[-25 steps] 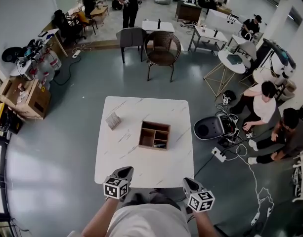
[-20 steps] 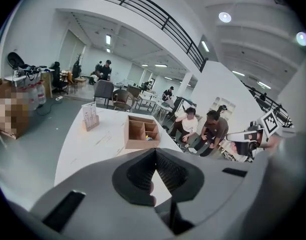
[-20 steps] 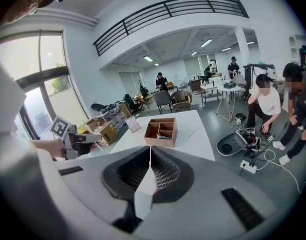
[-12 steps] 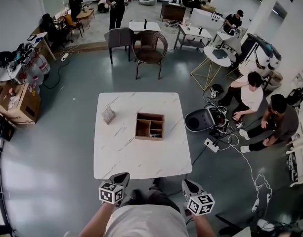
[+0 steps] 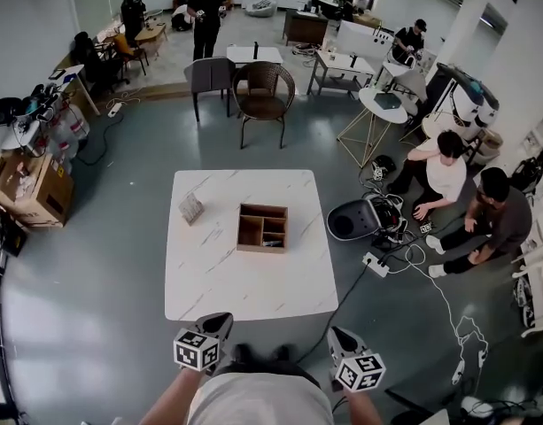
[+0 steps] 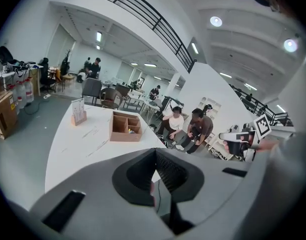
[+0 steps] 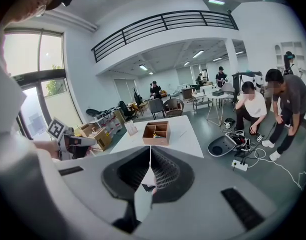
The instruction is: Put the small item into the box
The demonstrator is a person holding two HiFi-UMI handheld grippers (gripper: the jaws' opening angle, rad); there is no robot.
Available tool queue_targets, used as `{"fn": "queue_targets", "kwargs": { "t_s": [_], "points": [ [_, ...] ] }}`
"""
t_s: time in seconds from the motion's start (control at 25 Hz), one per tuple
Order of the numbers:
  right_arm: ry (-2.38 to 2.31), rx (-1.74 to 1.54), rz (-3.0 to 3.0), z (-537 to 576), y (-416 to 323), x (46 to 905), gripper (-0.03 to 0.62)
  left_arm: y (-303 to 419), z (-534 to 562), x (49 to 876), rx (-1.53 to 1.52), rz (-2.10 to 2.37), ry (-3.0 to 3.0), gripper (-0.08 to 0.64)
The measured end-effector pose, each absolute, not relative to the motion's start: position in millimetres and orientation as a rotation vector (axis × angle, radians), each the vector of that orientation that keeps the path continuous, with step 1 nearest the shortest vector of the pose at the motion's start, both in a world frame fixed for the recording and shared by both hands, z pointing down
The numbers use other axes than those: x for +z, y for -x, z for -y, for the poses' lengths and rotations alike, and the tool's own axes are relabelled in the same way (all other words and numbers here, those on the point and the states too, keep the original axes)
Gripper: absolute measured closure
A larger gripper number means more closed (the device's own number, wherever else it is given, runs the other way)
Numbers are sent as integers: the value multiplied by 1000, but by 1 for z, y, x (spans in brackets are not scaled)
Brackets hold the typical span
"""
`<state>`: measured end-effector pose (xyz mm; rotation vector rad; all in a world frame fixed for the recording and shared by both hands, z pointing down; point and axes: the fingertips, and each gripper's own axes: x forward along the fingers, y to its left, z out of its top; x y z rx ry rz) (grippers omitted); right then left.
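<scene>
We log wooden box (image 5: 262,228) mid tabletop (image 5: 209,282), small item (image 5: 271,243) in its near-right compartment, card stand (image 5: 192,208) left of it, print too small to read, our gripper views alone show left claw (image 6: 155,151) and right claw (image 7: 151,147) closed tip to tip

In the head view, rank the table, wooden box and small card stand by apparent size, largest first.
1. table
2. wooden box
3. card stand
The box and stand rest on the table, so nearness hardly skews this.

Matt wooden box (image 5: 261,208) on glossy marble-look table (image 5: 218,273)
</scene>
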<state>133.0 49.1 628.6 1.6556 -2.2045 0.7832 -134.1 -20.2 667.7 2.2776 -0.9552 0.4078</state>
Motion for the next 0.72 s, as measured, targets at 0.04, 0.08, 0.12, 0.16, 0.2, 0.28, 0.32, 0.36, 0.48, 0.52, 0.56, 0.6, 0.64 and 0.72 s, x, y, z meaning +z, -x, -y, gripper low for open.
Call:
{"fn": "queue_targets", "kwargs": {
  "t_s": [0.04,0.08,0.12,0.16,0.2,0.28,0.32,0.36,0.48,0.52,0.56,0.6,0.64,0.72],
  "points": [
    [-1654,783,2216,-49,-137,627,566,132,19,661,388,966,-2282,546],
    [-1649,784,2230,-49,-140,626,566,131,18,654,367,976,-2286,546],
    [-1637,784,2248,-49,-142,623,566,129,17,647,348,987,-2287,546],
    [-1619,781,2267,-49,-144,622,566,128,15,641,334,998,-2287,546],
    [-1599,773,2286,-49,-147,621,566,127,14,637,323,1009,-2286,546],
    [-1565,758,2306,-48,-156,623,566,122,10,633,313,1031,-2282,546],
    [-1555,755,2309,-47,-162,623,566,118,8,632,310,1041,-2279,546],
    [-1550,753,2313,-46,-166,623,566,116,6,631,309,1050,-2276,546],
    [-1546,747,2338,-39,-175,619,566,112,2,627,309,1075,-2271,546],
    [-1543,744,2347,-37,-176,619,566,111,1,627,309,1085,-2268,546],
    [-1539,743,2354,-36,-178,619,566,110,0,628,308,1094,-2263,546],
    [-1535,743,2359,-34,-179,619,566,109,-1,628,305,1101,-2257,546],
    [-1531,743,2363,-33,-181,619,566,108,-1,629,304,1109,-2253,546],
    [-1523,743,2370,-31,-183,619,566,105,0,628,300,1121,-2250,546]
  ]
}}
